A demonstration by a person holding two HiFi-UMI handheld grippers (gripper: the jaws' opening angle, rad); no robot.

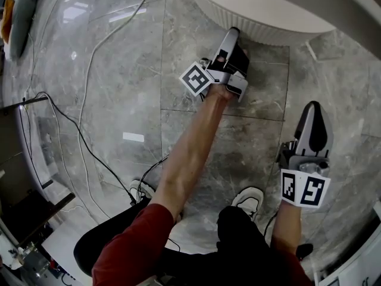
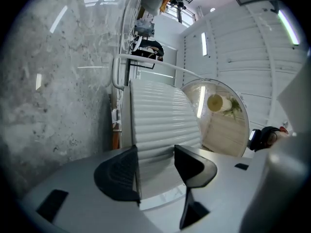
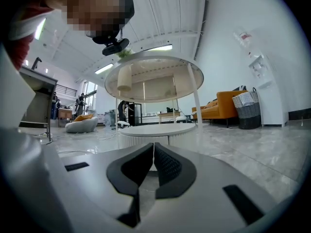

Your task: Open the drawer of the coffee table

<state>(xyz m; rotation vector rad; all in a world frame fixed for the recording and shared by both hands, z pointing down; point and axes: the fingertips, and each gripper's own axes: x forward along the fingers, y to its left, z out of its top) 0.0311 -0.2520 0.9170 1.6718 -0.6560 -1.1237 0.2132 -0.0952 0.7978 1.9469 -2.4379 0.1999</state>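
The round white coffee table (image 1: 280, 16) stands at the top of the head view, its ribbed side (image 1: 238, 18) facing me. My left gripper (image 1: 233, 32) reaches right up to that ribbed side at arm's length. In the left gripper view the picture is rolled sideways, and the ribbed drawer front (image 2: 160, 125) fills the gap between the open jaws of the left gripper (image 2: 156, 160); I see no pad pressing on it. My right gripper (image 1: 314, 107) hangs low at the right, away from the table. It (image 3: 154, 155) is shut on nothing and points at the table base (image 3: 155, 130).
Cables (image 1: 89, 70) trail over the glossy marble floor at the left. A dark stand (image 1: 24, 177) sits at the left edge and a grey cushion (image 1: 21, 16) at the top left. My shoes (image 1: 250, 198) are below. An orange sofa (image 3: 221, 106) and a basket (image 3: 248, 108) stand far right.
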